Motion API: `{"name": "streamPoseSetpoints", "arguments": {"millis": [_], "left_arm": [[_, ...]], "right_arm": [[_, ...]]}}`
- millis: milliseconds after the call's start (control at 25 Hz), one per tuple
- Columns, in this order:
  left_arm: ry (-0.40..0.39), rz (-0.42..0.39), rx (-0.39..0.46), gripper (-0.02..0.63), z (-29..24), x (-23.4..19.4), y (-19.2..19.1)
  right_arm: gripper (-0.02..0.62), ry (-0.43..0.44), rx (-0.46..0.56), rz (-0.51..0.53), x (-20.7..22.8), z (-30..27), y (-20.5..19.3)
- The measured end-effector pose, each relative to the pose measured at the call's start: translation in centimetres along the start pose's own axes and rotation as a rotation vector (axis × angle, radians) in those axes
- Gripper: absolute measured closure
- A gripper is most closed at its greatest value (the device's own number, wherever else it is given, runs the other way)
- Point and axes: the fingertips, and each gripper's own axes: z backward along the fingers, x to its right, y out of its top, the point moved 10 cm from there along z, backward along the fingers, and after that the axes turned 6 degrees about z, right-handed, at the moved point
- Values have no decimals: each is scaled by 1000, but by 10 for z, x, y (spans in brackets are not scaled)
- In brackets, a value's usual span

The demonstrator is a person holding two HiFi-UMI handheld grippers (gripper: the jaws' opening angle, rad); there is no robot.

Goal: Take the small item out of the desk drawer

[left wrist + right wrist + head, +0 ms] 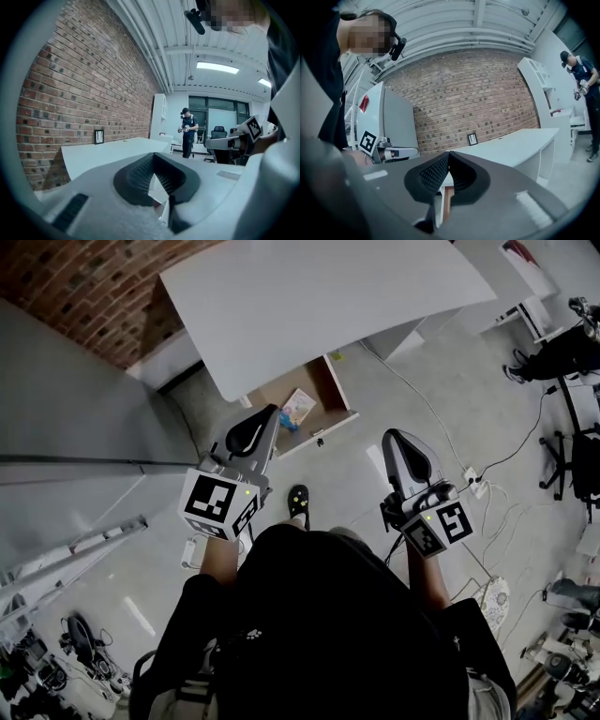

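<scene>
The open desk drawer with a brown wooden bottom juts out from under the white desk top. A small colourful flat item lies in it near the front. My left gripper hangs just this side of the drawer's front left corner, shut and empty. My right gripper hovers over the floor to the right of the drawer, also shut with nothing in it. In the left gripper view the left gripper shows its jaws meeting at the tips. The right gripper looks the same in its own view.
A brick wall and a grey panel close off the left side. A power strip with cables lies on the floor at right, near an office chair. Another person stands farther back in the room.
</scene>
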Motion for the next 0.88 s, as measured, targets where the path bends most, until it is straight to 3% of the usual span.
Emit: {"name": "streamPoseSetpoints", "arguments": {"millis": [400,880], "left_arm": [[145,31,15,607,19,-29,1],[367,91,37,607,9,-24,-13]], "right_arm": [[589,123,-34,27,13,-58,8],[589,381,-90,58,54,-126,9]]}}
